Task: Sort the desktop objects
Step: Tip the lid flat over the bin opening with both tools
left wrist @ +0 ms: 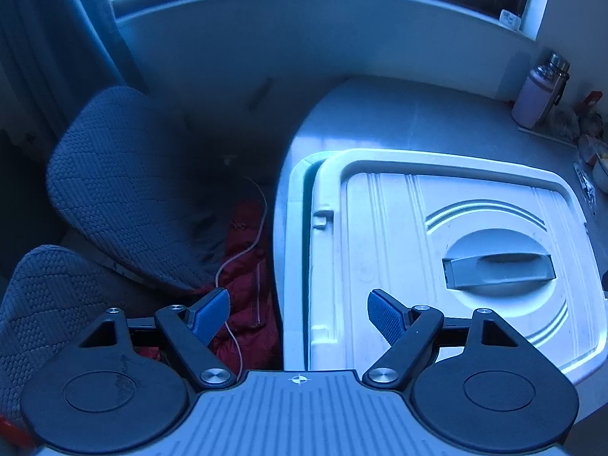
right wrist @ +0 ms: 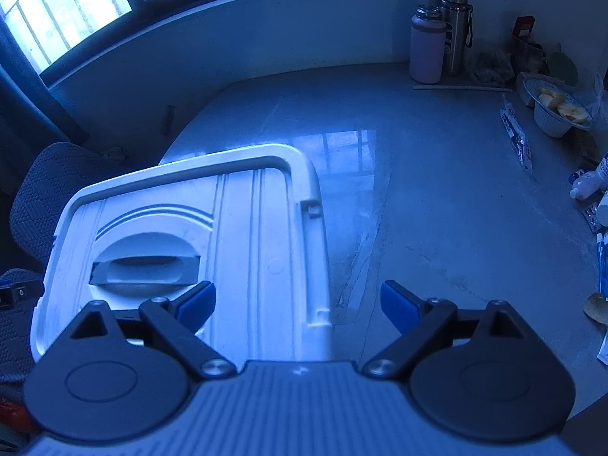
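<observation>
- Desktop objects sit crowded along the desk's (right wrist: pixel 418 197) right edge and far right corner, well apart from both grippers; the middle of the desk is bare.
- On the left, off the desk, a chair with a quilted cover (left wrist: pixel 125 190) stands over a red garment (left wrist: pixel 247 285) on the floor.
- The left gripper (left wrist: pixel 298 313) hovers over the desk's left edge, fingers spread wide, nothing between them.
- A white storage box sits at the desk's left end. Its lid (left wrist: pixel 437 250) lies slightly askew, so a strip of the box rim (left wrist: pixel 298 197) shows on the left; it seems laid on rather than latched. Its grey handle (left wrist: pixel 497 271) faces up.
- The right gripper (right wrist: pixel 298 309) hangs over the lid's right edge, also wide and empty.
- Far right: a pink flask (right wrist: pixel 427 43) and a steel flask (right wrist: pixel 454 30) stand against the wall; a bowl of cut fruit (right wrist: pixel 558 112), a packet (right wrist: pixel 515 136) and small bottles (right wrist: pixel 587 182) line the edge.
- The box is probably where the objects go; whether any lie inside is hidden.
</observation>
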